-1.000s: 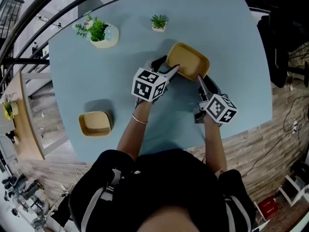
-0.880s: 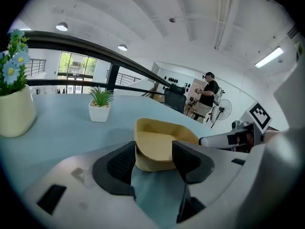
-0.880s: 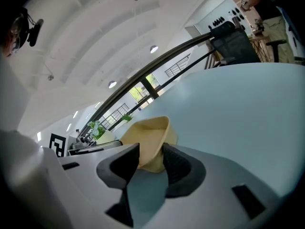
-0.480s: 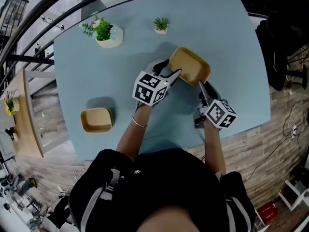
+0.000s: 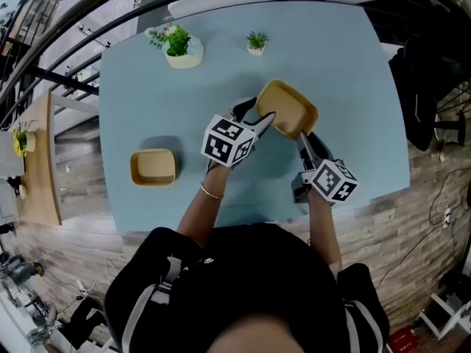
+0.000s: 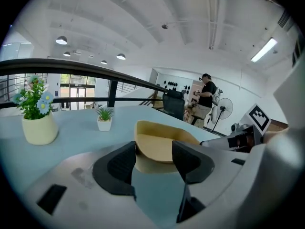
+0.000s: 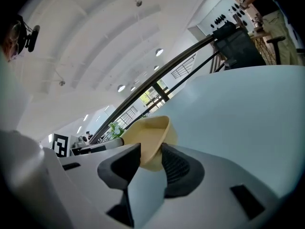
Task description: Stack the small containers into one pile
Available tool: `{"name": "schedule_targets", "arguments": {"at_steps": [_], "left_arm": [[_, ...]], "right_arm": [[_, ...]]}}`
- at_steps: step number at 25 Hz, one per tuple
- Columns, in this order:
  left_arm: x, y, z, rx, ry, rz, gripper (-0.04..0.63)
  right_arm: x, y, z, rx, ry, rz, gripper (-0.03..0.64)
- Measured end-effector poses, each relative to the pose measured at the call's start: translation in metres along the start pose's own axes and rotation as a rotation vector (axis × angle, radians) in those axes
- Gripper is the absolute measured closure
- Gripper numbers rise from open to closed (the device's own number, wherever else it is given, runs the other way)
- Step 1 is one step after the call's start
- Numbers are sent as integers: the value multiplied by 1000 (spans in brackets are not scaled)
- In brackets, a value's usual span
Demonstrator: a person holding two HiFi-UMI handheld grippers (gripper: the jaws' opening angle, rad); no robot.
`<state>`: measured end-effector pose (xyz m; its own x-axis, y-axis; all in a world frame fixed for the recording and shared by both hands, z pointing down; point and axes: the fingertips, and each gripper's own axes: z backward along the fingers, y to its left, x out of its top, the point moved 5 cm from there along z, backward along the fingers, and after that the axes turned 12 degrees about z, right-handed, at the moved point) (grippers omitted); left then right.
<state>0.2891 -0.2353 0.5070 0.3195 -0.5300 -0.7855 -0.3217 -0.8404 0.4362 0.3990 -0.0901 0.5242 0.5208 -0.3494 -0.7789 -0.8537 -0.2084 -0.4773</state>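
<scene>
Tan small container, pinched by the left tongs at one end and by the right tongs on its side wall, seemingly just off the table, is best carried level and lowered squarely into the matching container well left of the left tongs.

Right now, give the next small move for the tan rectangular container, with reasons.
Probably carry the held tan rectangular container left, over the second tan container on the blue table: the left gripper and right gripper both clamp its rim.
</scene>
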Motion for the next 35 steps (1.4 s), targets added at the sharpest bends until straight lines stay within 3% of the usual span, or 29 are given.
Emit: {"name": "schedule_targets", "arguments": {"at_steps": [22, 35], "left_arm": [[-43, -30, 108, 112, -85, 21, 374], [-55, -13, 155, 109, -102, 32, 374]], "right_arm": [[-33, 66, 45, 142, 24, 73, 494], [-34, 110, 36, 132, 28, 129, 496]]}}
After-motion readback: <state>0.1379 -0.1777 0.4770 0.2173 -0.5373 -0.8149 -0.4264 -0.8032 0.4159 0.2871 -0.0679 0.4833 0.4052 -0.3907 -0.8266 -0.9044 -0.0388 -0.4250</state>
